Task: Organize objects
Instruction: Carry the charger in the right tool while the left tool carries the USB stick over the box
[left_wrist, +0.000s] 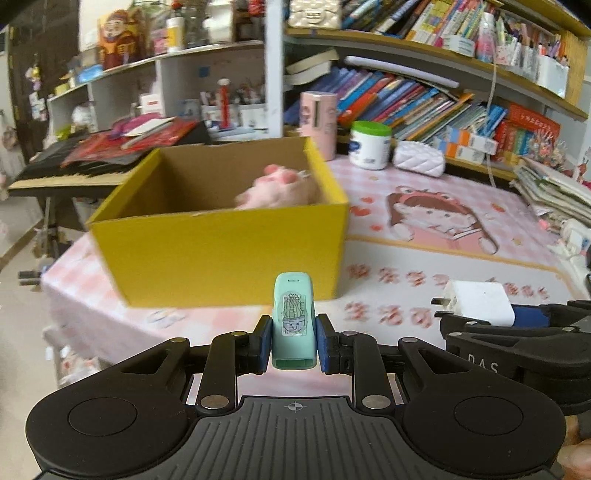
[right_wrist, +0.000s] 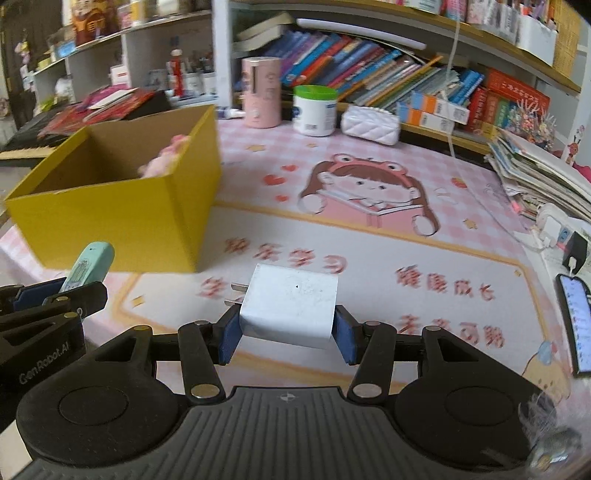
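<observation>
My left gripper (left_wrist: 293, 341) is shut on a mint green stapler-like case with a cactus sticker (left_wrist: 293, 317), held above the table in front of the yellow box (left_wrist: 221, 254). A pink plush toy (left_wrist: 280, 188) lies inside the box. My right gripper (right_wrist: 286, 332) is shut on a white charger plug (right_wrist: 290, 306), its prongs pointing left, held above the pink desk mat (right_wrist: 369, 243). The right gripper and charger (left_wrist: 476, 301) show at the right of the left wrist view. The left gripper with the mint case (right_wrist: 86, 267) shows at the left of the right wrist view, near the box (right_wrist: 122, 206).
A pink cylinder (right_wrist: 260, 92), a white jar with a green lid (right_wrist: 314, 110) and a white quilted pouch (right_wrist: 370, 123) stand at the back of the table. Bookshelves rise behind. A stack of papers (right_wrist: 535, 177) and a phone (right_wrist: 576, 321) lie at the right. A keyboard (left_wrist: 62, 173) is left of the table.
</observation>
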